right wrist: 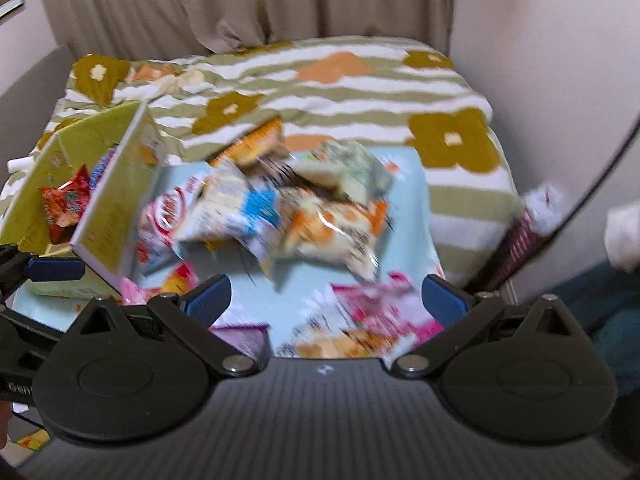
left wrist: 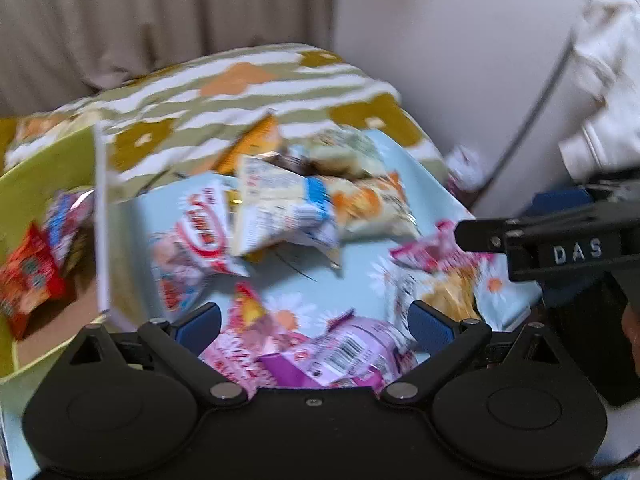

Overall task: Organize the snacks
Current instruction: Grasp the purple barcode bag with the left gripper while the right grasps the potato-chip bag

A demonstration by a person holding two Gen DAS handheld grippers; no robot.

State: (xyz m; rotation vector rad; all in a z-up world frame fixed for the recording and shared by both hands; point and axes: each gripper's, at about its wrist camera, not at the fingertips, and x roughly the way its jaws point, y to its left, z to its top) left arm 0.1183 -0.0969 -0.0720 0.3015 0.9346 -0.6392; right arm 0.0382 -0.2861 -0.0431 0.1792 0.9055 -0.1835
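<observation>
Hovering above a scatter of snack packets, both grippers are held with their jaws wide apart and nothing between them. Between the jaws of the left gripper (left wrist: 316, 326) a purple packet (left wrist: 340, 354) with a barcode is seen, lying flat on a pale blue cloth (left wrist: 360, 252) printed with daisies. Between the jaws of the right gripper (right wrist: 326, 298) a pink packet (right wrist: 384, 308) lies, with a golden-brown one just nearer the jaws.

Ahead of both pairs of jaws a loose heap is piled: a white and blue packet (right wrist: 240, 216), an orange and white packet (right wrist: 332, 232) leaning on it, a pale green one (right wrist: 348, 168) behind, and a red and white packet (left wrist: 200, 232) to the left. Left of the jaws a green box (left wrist: 44, 168) is tilted open, with a red packet (left wrist: 28, 276) already inside. Beyond all this a bed cover (right wrist: 340, 92) with stripes and flowers is spread, and curtains hang behind.

The step in hand is judged to be the choice of the next packet, with most of the sorting not yet done. The next move probably calls for the jaws to be lowered over one packet and closed on an edge or crimped seam.

The packets are thin, glossy film, puffed and crinkled, so they are likely to slip or crush under a firm pinch. The box looks like stiff card. The frames are blurred, so print cannot be read.
</observation>
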